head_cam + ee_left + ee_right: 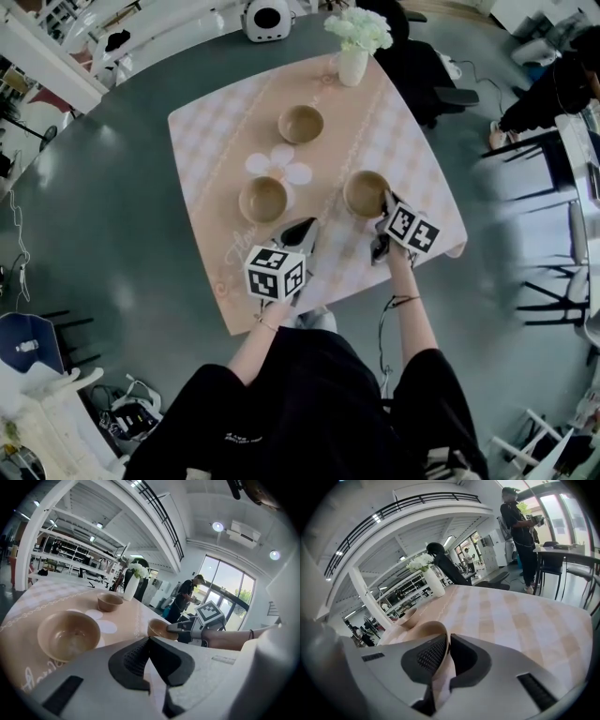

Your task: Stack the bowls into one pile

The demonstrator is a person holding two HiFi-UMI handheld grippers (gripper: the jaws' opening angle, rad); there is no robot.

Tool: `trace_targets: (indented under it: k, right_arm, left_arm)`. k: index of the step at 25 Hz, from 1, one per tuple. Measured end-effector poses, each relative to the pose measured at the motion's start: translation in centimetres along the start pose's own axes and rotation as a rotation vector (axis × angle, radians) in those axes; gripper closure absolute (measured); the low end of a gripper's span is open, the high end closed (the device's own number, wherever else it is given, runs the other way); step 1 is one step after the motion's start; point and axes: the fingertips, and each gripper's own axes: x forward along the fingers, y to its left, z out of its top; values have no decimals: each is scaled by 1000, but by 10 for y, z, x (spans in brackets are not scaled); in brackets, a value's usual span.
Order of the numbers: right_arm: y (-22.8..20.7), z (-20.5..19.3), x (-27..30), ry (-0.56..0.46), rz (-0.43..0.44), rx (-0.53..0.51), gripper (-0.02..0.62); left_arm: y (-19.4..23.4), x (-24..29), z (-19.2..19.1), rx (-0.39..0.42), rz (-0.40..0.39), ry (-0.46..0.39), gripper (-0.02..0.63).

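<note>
Bowl rim pinched by right claw, angled downward.

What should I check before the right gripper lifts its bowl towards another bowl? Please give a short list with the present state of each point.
1. Right gripper closed on the rim of the right bowl: ok, the wall sits between its pads.
2. Grip firm enough to keep that bowl level: cannot tell.
3. Left bowl upright and empty, ready to receive: ok.
4. Left gripper empty: ok, jaws together, nothing between them.
5. Way between the two bowls free: cannot tell, the left gripper's tip lies close to it.
6. Far bowl and vase away from the path: ok.
</note>
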Motion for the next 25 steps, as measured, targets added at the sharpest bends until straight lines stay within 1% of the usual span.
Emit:
trace_targets:
  k: [5, 12, 20, 25]
  right_arm:
    - [17, 3, -11, -18, 42, 3, 586]
    - [55, 1, -19, -19, 136, -14, 586]
    - [90, -6, -19, -3, 231, -41, 586]
    - [129, -15, -15, 11, 306, -65, 586]
  left_arm:
    - [-1, -15, 1, 2, 12, -12, 609]
    - [7, -41, 2, -16, 52, -41, 609]
    - [24, -74, -2, -56, 149, -100, 609]
    - [37, -96, -4, -55, 198, -120, 609]
